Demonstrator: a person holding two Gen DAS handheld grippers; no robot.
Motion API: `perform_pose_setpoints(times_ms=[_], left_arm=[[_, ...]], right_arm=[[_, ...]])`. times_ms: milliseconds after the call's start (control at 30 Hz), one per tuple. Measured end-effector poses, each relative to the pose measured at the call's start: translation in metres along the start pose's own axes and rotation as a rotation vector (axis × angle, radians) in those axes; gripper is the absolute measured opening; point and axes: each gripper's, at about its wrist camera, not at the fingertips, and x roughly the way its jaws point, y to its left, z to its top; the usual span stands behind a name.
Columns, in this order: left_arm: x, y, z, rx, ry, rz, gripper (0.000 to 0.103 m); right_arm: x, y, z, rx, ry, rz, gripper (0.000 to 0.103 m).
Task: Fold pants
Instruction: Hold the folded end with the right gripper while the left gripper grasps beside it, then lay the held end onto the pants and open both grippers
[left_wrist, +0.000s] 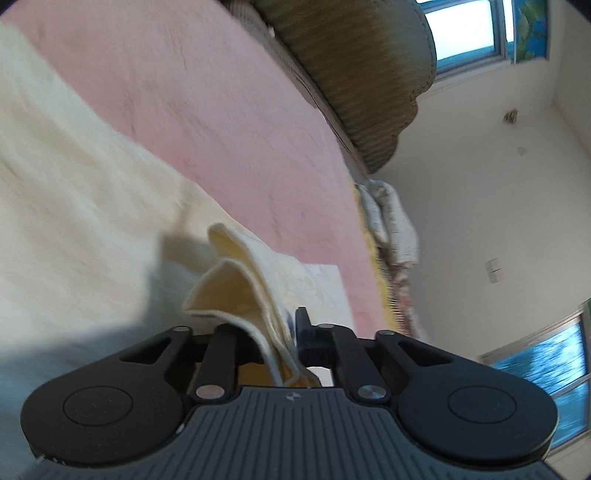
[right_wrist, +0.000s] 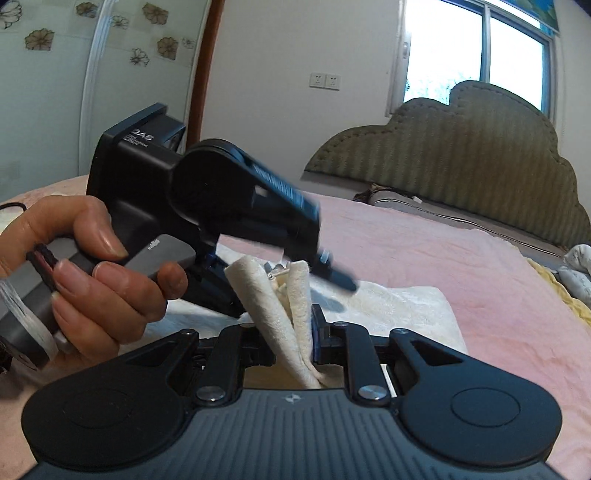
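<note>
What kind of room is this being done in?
Most likely a home bedroom. There is a padded headboard against the wall under a window, a pink bedspread covering a wide mattress, and cream pants lying on it.

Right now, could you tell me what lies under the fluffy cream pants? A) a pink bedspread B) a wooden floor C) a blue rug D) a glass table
A: the fluffy cream pants lie spread on the pink bedspread.
</note>
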Motion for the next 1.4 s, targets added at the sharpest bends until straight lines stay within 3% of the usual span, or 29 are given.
perform_pose_setpoints(times_ms=[33,233,500,633,767,833,867,933,1000,1033,1133,1200,1267,1400], left_arm=[[-0.008,-0.001,0.0,0.058,-0.018,0.041,0.008],[-0.049,-0.006,0.006,0.355,-0.106,0.266,0.007],[-0.069,0.01,0.012,0.475,-0.138,0.426,0.013],[-0.063,0.015,0.007,0.509,-0.123,0.476,0.02],[-0.061,0.013,0.002,0.54,-0.132,0.5,0.024],[-0.062,0.011,0.001,0.541,-0.125,0.519,0.042],[-0.064,0.01,0.001,0.538,-0.131,0.544,0.047],[-0.071,0.009,0.001,0.531,-0.168,0.619,0.069],[-0.082,0.01,0.003,0.512,-0.227,0.667,0.074],[-0.089,0.012,0.004,0.495,-0.251,0.674,0.074],[-0.107,0.012,0.009,0.448,-0.303,0.687,0.074],[-0.111,0.005,0.014,0.463,-0.332,0.698,0.074],[-0.108,-0.005,0.017,0.497,-0.331,0.679,0.074],[-0.095,-0.023,0.018,0.522,-0.281,0.468,0.075]], right_arm=[[0.003,0.004,0.001,-0.007,0.01,0.01,0.017],[0.025,0.045,0.012,-0.074,0.037,0.118,0.017],[0.05,0.083,0.023,-0.1,0.029,0.22,0.018],[0.065,0.086,0.026,-0.072,0.131,0.26,0.041],[0.042,0.07,0.023,-0.109,0.167,0.343,0.046],[0.027,0.044,0.028,-0.06,0.176,0.364,0.046],[0.016,0.026,0.029,-0.008,0.164,0.369,0.046],[0.002,-0.01,0.033,0.113,0.132,0.34,0.047],[-0.002,-0.041,0.03,0.218,0.121,0.287,0.054],[0.001,-0.05,0.026,0.245,0.142,0.246,0.059],[0.018,-0.049,0.008,0.202,0.284,0.162,0.058],[0.013,-0.037,0.003,0.164,0.267,0.139,0.059],[0.009,-0.025,0.009,0.154,0.217,0.182,0.059],[0.022,0.011,0.036,0.141,0.155,0.262,0.058]])
